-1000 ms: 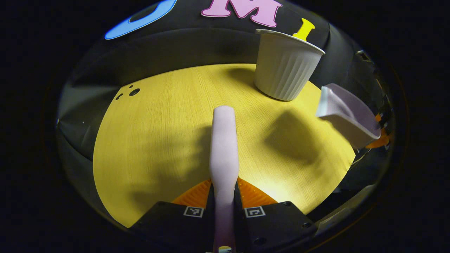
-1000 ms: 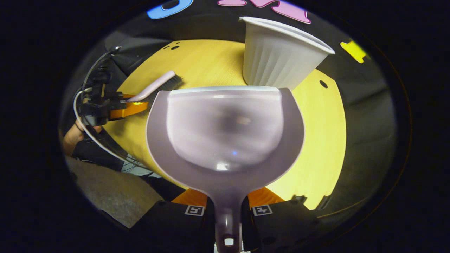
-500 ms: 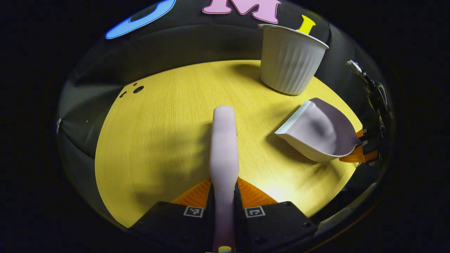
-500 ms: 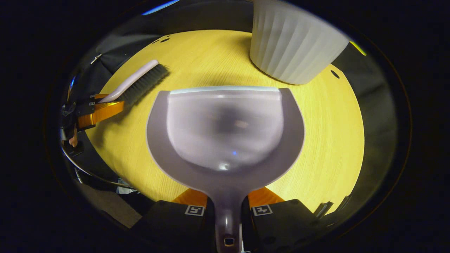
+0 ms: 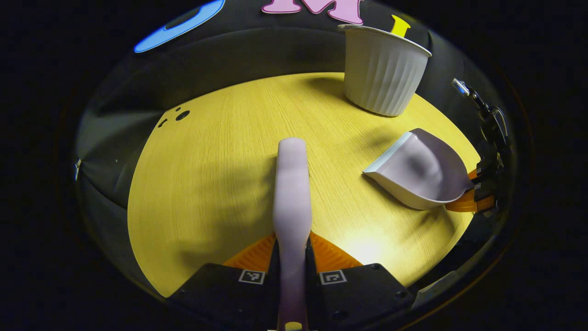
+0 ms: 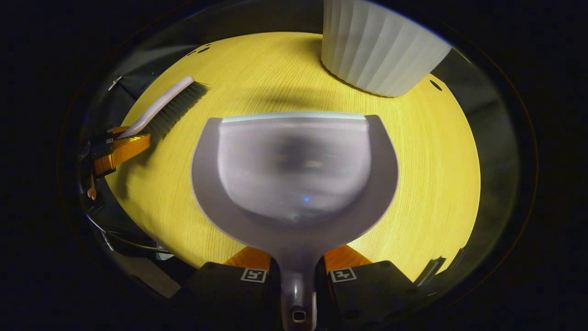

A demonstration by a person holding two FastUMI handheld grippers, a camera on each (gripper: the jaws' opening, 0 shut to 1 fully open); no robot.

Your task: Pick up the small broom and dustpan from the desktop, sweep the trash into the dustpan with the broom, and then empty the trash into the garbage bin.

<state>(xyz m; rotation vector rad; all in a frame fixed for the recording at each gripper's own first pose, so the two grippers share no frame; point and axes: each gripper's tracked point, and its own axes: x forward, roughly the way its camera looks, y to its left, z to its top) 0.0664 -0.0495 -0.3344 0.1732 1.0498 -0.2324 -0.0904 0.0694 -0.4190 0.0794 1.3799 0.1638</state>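
Over the yellow worktop, both tools are in hand. Left gripper is clenched on the small broom, the pale handle running straight out between its fingers; in the right gripper view the same broom sits off to the left with its dark bristles angled down at the wood, though contact is hard to judge. Right gripper is clamped on the stem of the dustpan, both fingers pressing the handle. From the left gripper view the pan hangs low by the right-hand edge of the worktop, mouth facing in toward the broom; whether its lip touches the wood can't be told. Its scoop looks bare, and no scrap of trash can be made out on the wood either.

Behind it stands the ribbed white garbage bin, upright at the far edge, close beyond the pan's lip in the right gripper view.

Reading the play: the pan looks emptied, or else nothing is gathered yet. If there's more to sweep, the call is lip flat on the wood, broom drawn toward it. If not, both tools go back down.
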